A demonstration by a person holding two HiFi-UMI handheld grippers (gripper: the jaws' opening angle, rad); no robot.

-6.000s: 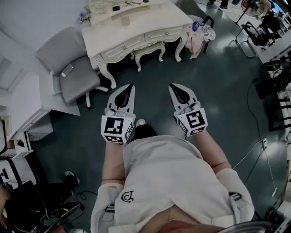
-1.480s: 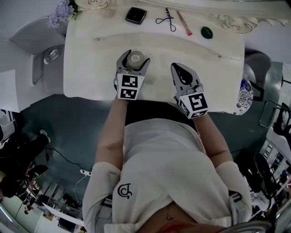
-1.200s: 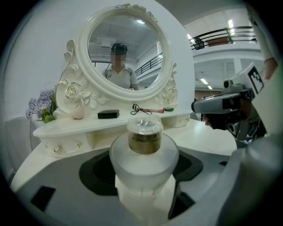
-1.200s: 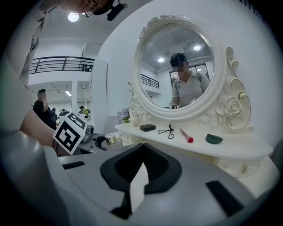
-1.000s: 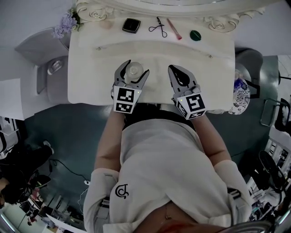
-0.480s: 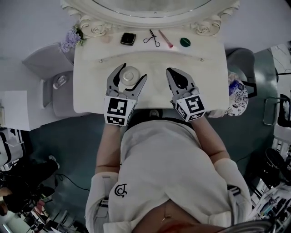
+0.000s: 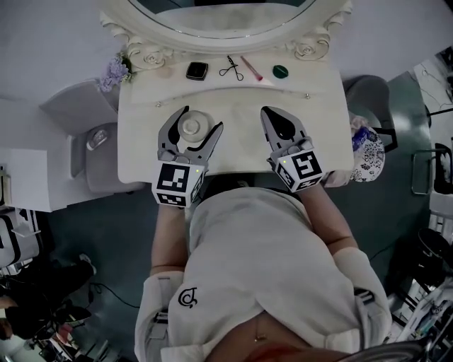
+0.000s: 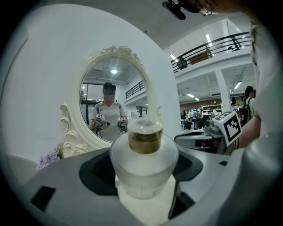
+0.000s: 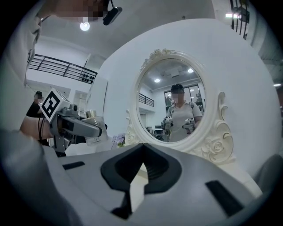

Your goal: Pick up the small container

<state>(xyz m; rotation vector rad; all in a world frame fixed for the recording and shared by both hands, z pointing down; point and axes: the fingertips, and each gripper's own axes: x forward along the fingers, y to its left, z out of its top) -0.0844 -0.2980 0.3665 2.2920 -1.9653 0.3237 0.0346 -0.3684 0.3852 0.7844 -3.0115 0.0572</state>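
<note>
The small container is a frosted white jar with a gold-banded lid. It sits between the jaws of my left gripper, which is shut on it over the near part of the cream dressing table. In the left gripper view the jar fills the gap of the left gripper, with both pads against its sides. My right gripper hovers to the right over the table, shut with nothing in it. Its tips meet in the right gripper view, where the held jar shows at the left.
Along the table's back lie a black compact, a metal eyelash curler, a pink stick and a green round item. An oval mirror stands behind them, purple flowers at the left corner. A grey chair stands to the left.
The left gripper has drawn back toward the table's front edge with the jar still in its jaws. The right gripper has stayed shut beside it. The view has pulled back from the table.
</note>
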